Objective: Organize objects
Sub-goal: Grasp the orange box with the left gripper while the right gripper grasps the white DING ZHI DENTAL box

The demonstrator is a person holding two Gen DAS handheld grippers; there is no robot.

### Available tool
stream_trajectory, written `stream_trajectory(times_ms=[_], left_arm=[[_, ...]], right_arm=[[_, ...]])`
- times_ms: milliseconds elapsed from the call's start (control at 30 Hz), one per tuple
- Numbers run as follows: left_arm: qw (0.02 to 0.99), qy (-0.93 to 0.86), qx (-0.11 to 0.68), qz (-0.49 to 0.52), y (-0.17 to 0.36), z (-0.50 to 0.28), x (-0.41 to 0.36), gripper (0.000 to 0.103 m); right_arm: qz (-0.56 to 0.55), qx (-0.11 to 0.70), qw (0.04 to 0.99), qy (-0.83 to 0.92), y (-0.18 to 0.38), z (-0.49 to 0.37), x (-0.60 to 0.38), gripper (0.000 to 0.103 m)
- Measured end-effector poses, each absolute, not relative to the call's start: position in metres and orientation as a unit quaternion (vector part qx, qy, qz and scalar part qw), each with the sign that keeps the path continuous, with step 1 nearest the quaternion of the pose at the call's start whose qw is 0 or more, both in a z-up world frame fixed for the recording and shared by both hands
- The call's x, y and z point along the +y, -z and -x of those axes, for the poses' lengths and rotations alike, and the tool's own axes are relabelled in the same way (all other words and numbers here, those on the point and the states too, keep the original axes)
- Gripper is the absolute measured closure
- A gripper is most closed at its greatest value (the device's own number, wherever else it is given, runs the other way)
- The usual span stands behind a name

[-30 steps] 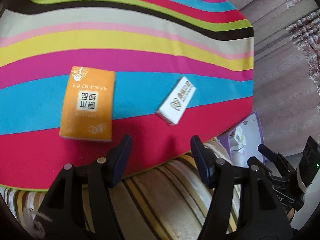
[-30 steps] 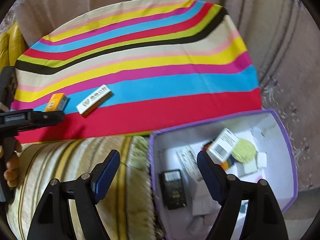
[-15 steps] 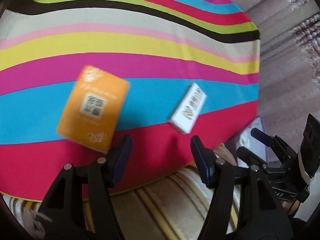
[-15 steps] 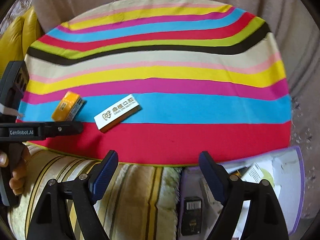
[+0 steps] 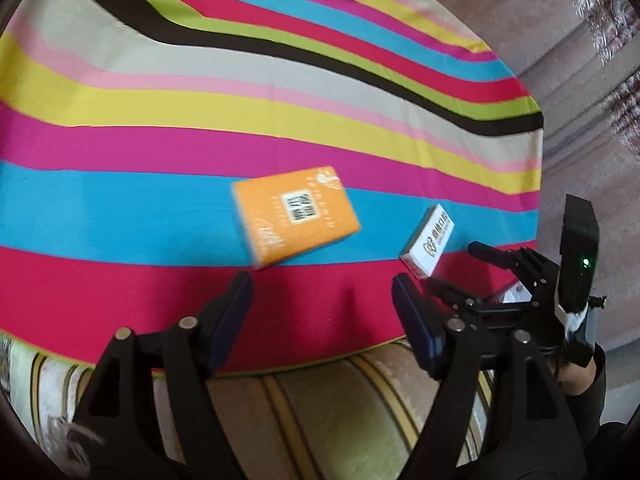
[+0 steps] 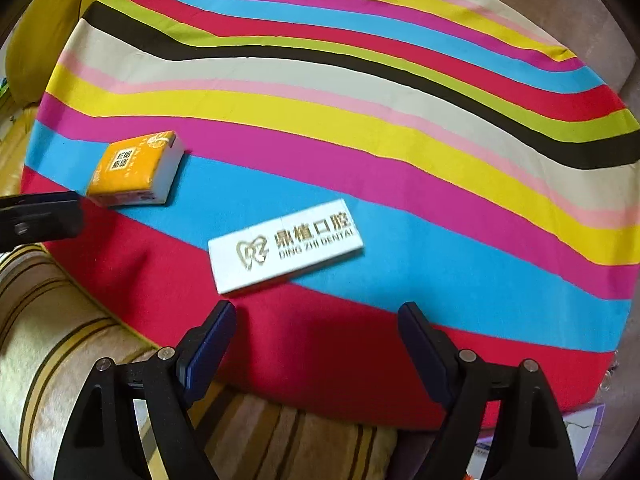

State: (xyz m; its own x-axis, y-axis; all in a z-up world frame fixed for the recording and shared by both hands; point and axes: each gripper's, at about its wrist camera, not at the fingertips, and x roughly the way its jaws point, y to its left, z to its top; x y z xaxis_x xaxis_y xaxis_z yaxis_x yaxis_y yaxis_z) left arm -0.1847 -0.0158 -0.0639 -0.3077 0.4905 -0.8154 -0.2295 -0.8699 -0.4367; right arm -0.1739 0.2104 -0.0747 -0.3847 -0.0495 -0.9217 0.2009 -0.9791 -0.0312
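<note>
In the right wrist view, the right gripper (image 6: 316,342) has swung away from the purple box (image 6: 584,420), which a second ago filled the lower right and now shows only as a corner at the edge. It has come close over the cloth (image 6: 360,128), so the white box (image 6: 286,252) now lies big just ahead of its open fingers. In the left wrist view, the orange pack (image 5: 294,216) has shifted from the left to the centre and looks turned, and the right gripper (image 5: 460,272) now reaches in beside the white box (image 5: 430,240).
</note>
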Motion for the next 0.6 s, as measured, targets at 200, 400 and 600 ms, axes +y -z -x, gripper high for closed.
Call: stream_trajectory(times_ms=[200,400,600], left_arm=[[0.209,-0.806,-0.133,0.538,0.066,0.184,-0.022,0.023],[0.199,-0.808,-0.131,0.539,0.068,0.183,-0.022,0.02],[0.177,-0.816,-0.123,0.536,0.068,0.186,-0.016,0.012]], right_arm=[[-0.552,0.07,0.084,0.827,0.08,0.183,0.202,0.019],[-0.552,0.055,0.098,0.827,0.081,0.189,0.199,0.019],[-0.542,0.007,0.119,0.832,0.076,0.191,0.207,0.016]])
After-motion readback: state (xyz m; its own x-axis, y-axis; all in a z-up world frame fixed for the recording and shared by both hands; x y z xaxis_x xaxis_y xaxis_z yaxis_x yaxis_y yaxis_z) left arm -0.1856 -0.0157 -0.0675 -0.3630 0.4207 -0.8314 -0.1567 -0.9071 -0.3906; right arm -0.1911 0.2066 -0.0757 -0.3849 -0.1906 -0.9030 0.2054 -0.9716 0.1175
